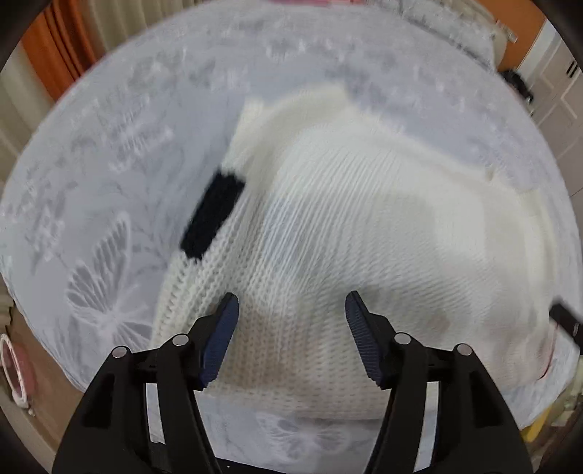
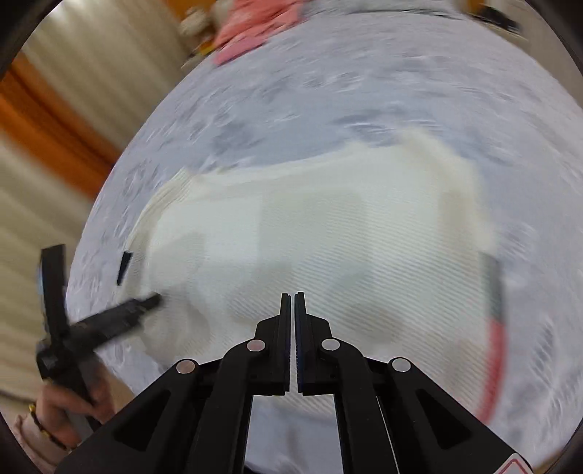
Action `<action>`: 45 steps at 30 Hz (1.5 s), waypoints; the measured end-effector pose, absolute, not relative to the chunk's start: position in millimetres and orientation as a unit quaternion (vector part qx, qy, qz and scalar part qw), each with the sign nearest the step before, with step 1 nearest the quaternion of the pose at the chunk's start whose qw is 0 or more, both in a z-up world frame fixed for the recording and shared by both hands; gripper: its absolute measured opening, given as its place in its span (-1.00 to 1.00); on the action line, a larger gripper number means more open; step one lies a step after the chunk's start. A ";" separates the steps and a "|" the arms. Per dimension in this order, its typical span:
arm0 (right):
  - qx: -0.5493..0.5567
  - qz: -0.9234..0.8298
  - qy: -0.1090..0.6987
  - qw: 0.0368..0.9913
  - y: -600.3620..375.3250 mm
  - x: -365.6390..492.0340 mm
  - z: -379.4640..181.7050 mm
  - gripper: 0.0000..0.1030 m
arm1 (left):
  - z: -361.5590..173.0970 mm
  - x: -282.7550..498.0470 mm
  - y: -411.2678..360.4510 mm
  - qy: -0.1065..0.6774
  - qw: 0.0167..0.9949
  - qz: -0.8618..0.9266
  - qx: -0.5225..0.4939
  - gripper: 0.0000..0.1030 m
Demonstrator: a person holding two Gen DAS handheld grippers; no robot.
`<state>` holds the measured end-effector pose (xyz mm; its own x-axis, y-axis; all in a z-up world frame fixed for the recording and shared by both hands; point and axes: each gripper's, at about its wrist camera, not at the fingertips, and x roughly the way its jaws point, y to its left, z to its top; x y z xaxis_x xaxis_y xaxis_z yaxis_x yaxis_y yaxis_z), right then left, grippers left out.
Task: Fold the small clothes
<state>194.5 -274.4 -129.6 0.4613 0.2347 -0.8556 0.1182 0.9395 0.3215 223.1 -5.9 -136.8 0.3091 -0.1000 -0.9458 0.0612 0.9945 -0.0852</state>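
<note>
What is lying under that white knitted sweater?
The white knitted sweater lies on a pale butterfly-patterned bedspread, visible all around it. A red and grey edge shows at one side; anything beneath the sweater is hidden.

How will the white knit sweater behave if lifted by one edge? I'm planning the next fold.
The white knit sweater looks chunky and soft, so it would likely droop and stretch. Its coarse ribbed texture should grip the finger pads rather than slip.

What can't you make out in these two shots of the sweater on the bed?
- Pink item, right wrist view: motion blur hides what it is.
- White knit sweater, left wrist view: near hem hidden behind the left tool.
- Right tool: shut; whether it pinches fabric is unclear.
</note>
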 end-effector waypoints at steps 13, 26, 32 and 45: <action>0.162 -0.093 0.515 0.837 -331.8 140.7 -125.8 -0.77 | -113.1 217.5 89.9 0.543 0.809 -0.053 -0.219 0.48; 0.344 -0.070 0.527 0.774 -385.6 128.6 -198.5 -0.45 | -168.5 210.4 78.6 0.613 0.751 -0.069 -0.236 0.00; 0.317 -0.081 0.497 0.804 -394.6 103.6 -152.2 -0.76 | -156.0 206.1 101.8 0.611 0.719 -0.087 -0.320 -0.68; 0.264 -0.123 0.529 0.797 -406.0 63.5 -157.0 -0.21 | -141.6 171.2 95.5 0.638 0.720 -0.051 -0.267 -0.24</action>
